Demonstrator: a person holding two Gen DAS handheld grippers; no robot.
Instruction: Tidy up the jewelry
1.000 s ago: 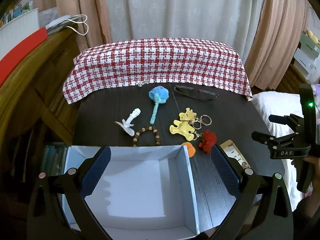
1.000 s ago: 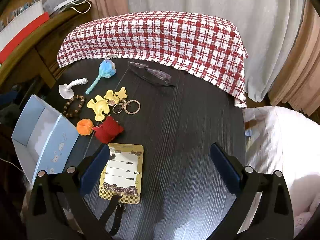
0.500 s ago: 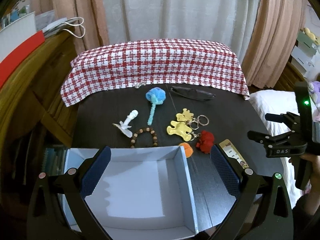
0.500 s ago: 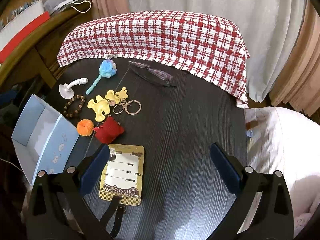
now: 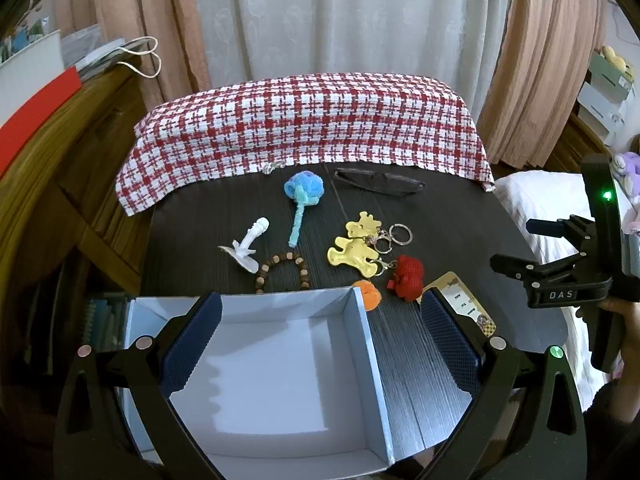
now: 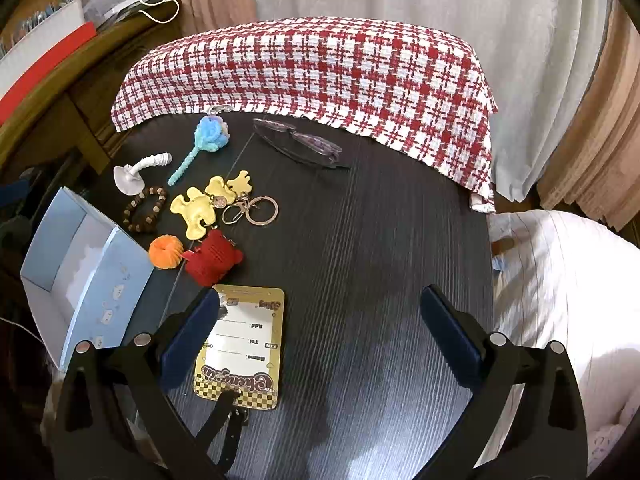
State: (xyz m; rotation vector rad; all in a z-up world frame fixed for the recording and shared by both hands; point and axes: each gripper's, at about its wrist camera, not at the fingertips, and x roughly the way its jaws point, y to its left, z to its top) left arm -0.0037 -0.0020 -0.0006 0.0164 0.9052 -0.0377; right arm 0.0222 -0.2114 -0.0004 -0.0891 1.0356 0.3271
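An empty light-blue box (image 5: 280,364) (image 6: 86,268) sits on the dark table at the near left. Beyond it lie a wooden bead bracelet (image 5: 284,270) (image 6: 145,208), a white charm (image 5: 246,246) (image 6: 134,172), a blue fuzzy flower (image 5: 304,196) (image 6: 206,140), yellow bear keychains (image 5: 356,250) (image 6: 210,202), an orange pompom (image 5: 368,290) (image 6: 166,252), a red knitted charm (image 5: 408,280) (image 6: 214,258) and a gold luggage tag (image 6: 242,344). My left gripper (image 5: 320,344) hangs open above the box. My right gripper (image 6: 320,340) is open above the table, its left finger over the tag.
Folded glasses (image 5: 378,184) (image 6: 298,146) lie near a red-and-white checked cloth (image 5: 308,128) (image 6: 312,68) over the table's far end. Curtains hang behind. A wooden shelf (image 5: 48,152) stands left, a white bed (image 6: 560,280) right. A hand (image 5: 624,320) holds the right gripper.
The left gripper has drawn back and risen slightly, so the table items look farther off. The right gripper has barely shifted. Nothing on the table moved.
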